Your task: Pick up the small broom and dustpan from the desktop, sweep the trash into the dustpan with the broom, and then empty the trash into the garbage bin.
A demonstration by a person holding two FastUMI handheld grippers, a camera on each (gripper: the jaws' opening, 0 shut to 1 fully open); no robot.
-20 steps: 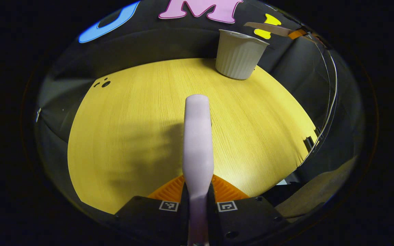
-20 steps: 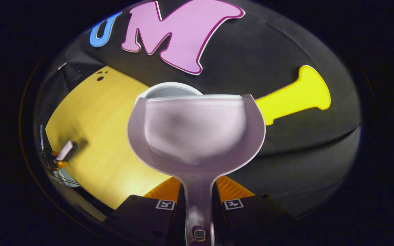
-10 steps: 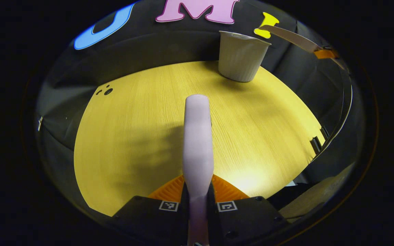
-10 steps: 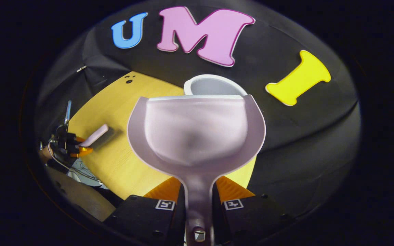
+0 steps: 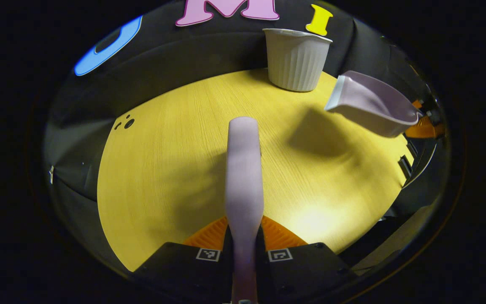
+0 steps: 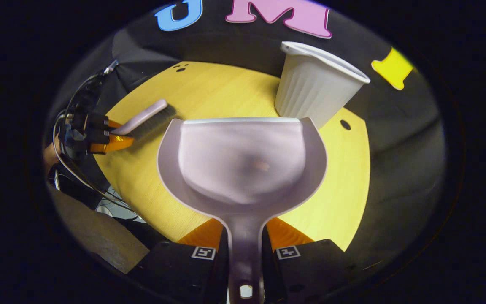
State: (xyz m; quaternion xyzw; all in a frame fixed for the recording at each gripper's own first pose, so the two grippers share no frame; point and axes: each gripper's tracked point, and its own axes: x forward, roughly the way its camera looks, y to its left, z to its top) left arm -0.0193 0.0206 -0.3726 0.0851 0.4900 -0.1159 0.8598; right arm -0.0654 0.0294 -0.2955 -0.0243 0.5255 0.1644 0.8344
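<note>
Pale lilac plastic is what both tools are made of: the left gripper (image 5: 243, 253) is closed on the handle of the small broom (image 5: 244, 169), which juts forward over the yellow wood-grain worktop (image 5: 163, 169), and the right gripper (image 6: 245, 253) is clamped on the stem of the dustpan (image 6: 243, 164), held up in the air with its open lip facing the far side. The ribbed white garbage bin (image 6: 314, 93) stands upright at the far edge of the worktop, just beyond the pan's lip in the right gripper view; in the left gripper view the dustpan (image 5: 369, 105) hangs to the right of the bin (image 5: 295, 59), near it but apart, casting a shadow on the wood. Judging from the pan, which looks bare apart from a faint smudge near its middle, I would say the emptying is either done or nearly so. If anything is left in it, the lip should go over the bin's rim before the pan is tipped, and the tip should be slow and steep so nothing slides off the side; otherwise both tools want setting down flat, well clear of the bin. The inside of the bin is hidden from here, so I cannot tell what it holds, and the broom's bristles show as a dark blur in the right gripper view (image 6: 150, 120).
</note>
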